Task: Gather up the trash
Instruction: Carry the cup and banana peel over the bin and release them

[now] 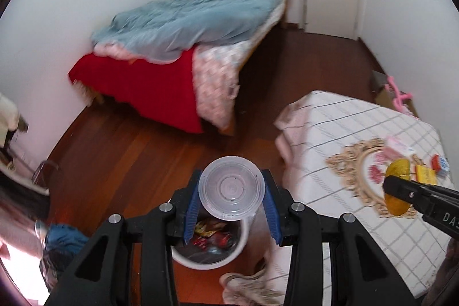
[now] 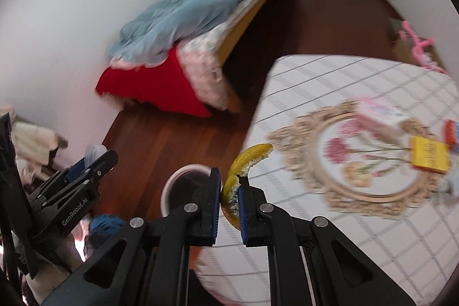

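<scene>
We see the left gripper [image 1: 232, 191] closed on a clear plastic cup [image 1: 232, 187], its blue pads pressing the cup's sides, the round bottom of the cup facing the camera. Directly below it on the floor stands a white bin [image 1: 243, 243], with red and yellow wrappers [image 1: 210, 234] inside. The right gripper [image 2: 229, 185] is nearly shut, pinching a curved yellow peel [image 2: 243, 171]; the upper end of the peel sticks out past the fingertips, the lower end hangs between the jaws. From the right wrist view the bin [image 2: 169, 188] sits just left of the fingertips, at the edge of a table [image 2: 330, 76] covered by a white checked cloth. On the table lies a round flowered mat with an ornate border [image 2: 364, 159], and on and beside it a yellow box [image 2: 429, 157], a pink packet [image 2: 375, 116] and a red-and-blue box [image 2: 451, 131]. The floor [image 1: 137, 151] is reddish-brown wood. Against the white wall stands a bed [image 1: 183, 48] with a light blue quilt and a red blanket. Both views are motion-blurred.
</scene>
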The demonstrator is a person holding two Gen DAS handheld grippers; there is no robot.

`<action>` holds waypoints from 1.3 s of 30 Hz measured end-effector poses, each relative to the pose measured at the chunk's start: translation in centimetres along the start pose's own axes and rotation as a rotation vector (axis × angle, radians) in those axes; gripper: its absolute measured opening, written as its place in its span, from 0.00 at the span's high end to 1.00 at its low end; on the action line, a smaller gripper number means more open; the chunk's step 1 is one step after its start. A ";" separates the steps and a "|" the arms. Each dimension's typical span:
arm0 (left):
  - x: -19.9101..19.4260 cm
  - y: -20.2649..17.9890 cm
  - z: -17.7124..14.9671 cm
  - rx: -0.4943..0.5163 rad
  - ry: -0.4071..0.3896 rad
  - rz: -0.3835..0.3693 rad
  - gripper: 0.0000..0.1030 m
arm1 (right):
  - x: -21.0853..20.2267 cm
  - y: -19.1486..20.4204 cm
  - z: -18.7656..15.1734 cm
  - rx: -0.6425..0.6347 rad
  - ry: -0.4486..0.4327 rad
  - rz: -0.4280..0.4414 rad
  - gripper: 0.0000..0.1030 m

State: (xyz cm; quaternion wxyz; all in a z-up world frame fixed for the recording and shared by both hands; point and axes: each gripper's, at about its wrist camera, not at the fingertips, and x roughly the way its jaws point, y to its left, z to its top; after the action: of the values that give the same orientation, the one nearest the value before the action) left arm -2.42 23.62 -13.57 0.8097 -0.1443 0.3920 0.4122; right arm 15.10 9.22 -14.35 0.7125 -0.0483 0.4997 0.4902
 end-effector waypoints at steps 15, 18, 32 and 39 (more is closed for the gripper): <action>18.7 13.6 -8.0 -0.310 0.451 -0.096 0.65 | 25.6 7.8 -3.9 -0.044 0.446 0.034 0.89; 20.8 14.7 -8.8 -0.341 0.499 -0.106 0.65 | 29.5 8.3 -4.6 -0.054 0.506 0.018 0.89; 21.4 18.5 -10.4 -0.412 0.527 -0.011 0.04 | 36.9 9.2 -5.9 -0.119 0.588 -0.109 0.16; 19.2 18.8 -10.1 -0.377 0.467 0.078 0.00 | 34.6 10.4 -5.6 -0.190 0.572 -0.182 0.00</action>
State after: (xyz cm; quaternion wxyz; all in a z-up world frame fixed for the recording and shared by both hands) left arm -15.51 40.22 -32.92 0.6404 -0.3678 0.4893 0.4640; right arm 4.30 33.93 -39.02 0.5764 -0.2952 0.6253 0.4355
